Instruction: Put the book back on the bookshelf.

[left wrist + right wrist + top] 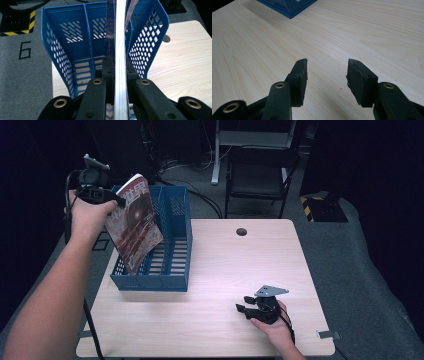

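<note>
**Magazine held over the blue rack**

The left gripper is clamped on a magazine, tilted above the left compartment of the rack. The cover carries large white Chinese characters; the smaller text is too blurred to read. In the left gripper view the magazine appears edge-on, and a "6" is printed on the floor. The right gripper rests on the table, jaws apart and empty.

One magazine; one blue file rack, two compartments; one table; two claws.
</note>
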The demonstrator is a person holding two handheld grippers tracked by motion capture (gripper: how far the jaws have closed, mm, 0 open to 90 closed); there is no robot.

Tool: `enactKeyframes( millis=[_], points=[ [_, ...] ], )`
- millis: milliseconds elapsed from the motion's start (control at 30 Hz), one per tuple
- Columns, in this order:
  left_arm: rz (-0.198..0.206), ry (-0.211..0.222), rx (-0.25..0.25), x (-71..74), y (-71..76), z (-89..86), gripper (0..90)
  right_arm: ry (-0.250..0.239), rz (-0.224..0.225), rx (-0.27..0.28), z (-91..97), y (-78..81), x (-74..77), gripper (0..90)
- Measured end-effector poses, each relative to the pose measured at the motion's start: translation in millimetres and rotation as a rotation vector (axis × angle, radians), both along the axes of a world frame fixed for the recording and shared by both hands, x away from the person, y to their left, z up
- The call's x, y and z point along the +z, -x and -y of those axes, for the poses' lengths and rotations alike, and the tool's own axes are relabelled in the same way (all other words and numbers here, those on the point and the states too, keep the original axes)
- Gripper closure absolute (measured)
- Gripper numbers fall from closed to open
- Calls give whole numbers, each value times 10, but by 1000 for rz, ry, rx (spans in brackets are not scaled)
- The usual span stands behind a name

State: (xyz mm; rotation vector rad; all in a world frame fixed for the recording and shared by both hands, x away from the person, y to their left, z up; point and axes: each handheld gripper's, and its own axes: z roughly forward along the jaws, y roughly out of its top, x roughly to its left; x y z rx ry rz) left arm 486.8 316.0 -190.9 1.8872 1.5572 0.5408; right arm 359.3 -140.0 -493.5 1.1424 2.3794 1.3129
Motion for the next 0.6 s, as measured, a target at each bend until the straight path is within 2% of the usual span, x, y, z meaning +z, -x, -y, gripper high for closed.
enactKeyframes(
  millis=[367,600],
  points=[
    [-4,5,24,-86,-97,20,840,-5,-1,-4,-5,2,-3,506],
    [12,5,35,-139,-158,32,840,-2,1,3,4,-2,-1,506]
  ],
)
